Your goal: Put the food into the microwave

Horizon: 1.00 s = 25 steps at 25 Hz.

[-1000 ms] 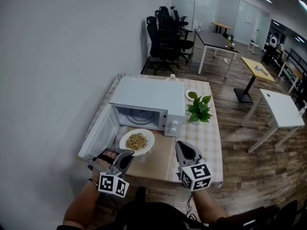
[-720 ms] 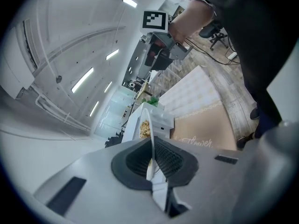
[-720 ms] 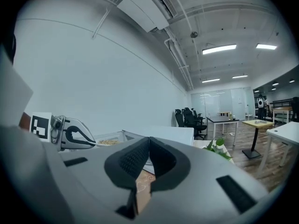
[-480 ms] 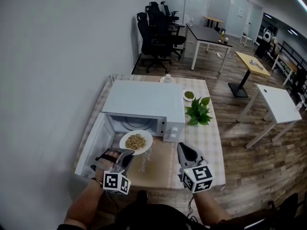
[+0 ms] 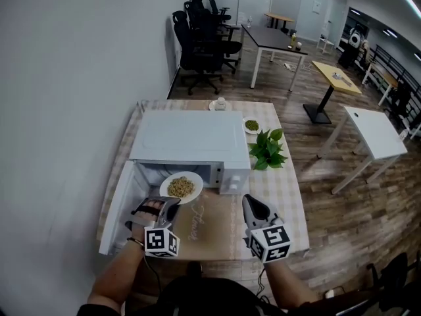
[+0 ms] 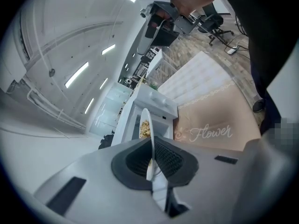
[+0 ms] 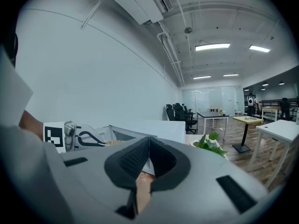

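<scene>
A white plate of brownish food (image 5: 181, 186) is held at the mouth of the open white microwave (image 5: 191, 139), its far edge over the cavity floor. My left gripper (image 5: 166, 205) is shut on the plate's near rim; in the left gripper view the plate (image 6: 146, 129) stands edge-on between the jaws of the left gripper (image 6: 150, 171). My right gripper (image 5: 250, 205) hovers over the tan mat (image 5: 214, 222), shut with nothing in it. In the right gripper view the right gripper (image 7: 148, 161) has its pads pressed together.
The microwave door (image 5: 116, 209) hangs open to the left. A potted green plant (image 5: 267, 149) stands right of the microwave, with a small bowl of green food (image 5: 251, 125) and a cup (image 5: 220, 102) behind. Office tables (image 5: 373, 132) and chairs (image 5: 196, 25) fill the room beyond.
My left gripper has carried the plate forward from the mat to the microwave opening. The head view has shifted. The right gripper has stayed over the mat.
</scene>
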{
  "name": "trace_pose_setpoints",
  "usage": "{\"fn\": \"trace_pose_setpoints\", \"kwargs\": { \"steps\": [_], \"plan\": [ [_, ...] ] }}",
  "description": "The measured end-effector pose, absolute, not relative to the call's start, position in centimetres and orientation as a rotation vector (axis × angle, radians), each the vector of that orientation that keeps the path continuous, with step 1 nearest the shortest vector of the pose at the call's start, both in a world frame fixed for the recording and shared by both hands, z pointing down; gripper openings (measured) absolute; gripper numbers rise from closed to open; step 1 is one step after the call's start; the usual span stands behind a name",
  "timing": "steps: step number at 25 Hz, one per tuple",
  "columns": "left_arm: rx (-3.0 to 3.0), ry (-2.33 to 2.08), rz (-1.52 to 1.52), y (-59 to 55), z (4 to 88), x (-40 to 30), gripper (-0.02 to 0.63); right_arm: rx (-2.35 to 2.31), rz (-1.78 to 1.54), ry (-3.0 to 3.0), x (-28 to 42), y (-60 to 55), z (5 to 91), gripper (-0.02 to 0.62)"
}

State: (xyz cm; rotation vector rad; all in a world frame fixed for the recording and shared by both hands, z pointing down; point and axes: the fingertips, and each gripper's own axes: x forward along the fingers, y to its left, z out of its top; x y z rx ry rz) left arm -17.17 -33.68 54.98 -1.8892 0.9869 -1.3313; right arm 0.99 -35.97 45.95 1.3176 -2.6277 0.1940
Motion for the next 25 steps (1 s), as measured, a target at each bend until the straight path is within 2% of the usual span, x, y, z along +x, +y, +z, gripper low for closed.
{"fn": "trace_pose_setpoints", "kwargs": {
  "steps": [13, 25],
  "plan": [
    [-1.875, 0.995, -1.399, -39.6, 60.5, -19.0, 0.020, 1.391, 0.135, -2.634, 0.1, -37.1, 43.2, 0.009],
    [-1.837, 1.020, -1.464, -43.5, 65.4, -20.4, 0.020, 1.501, 0.152, -2.537, 1.8, -36.6, 44.8, 0.009]
  ]
}}
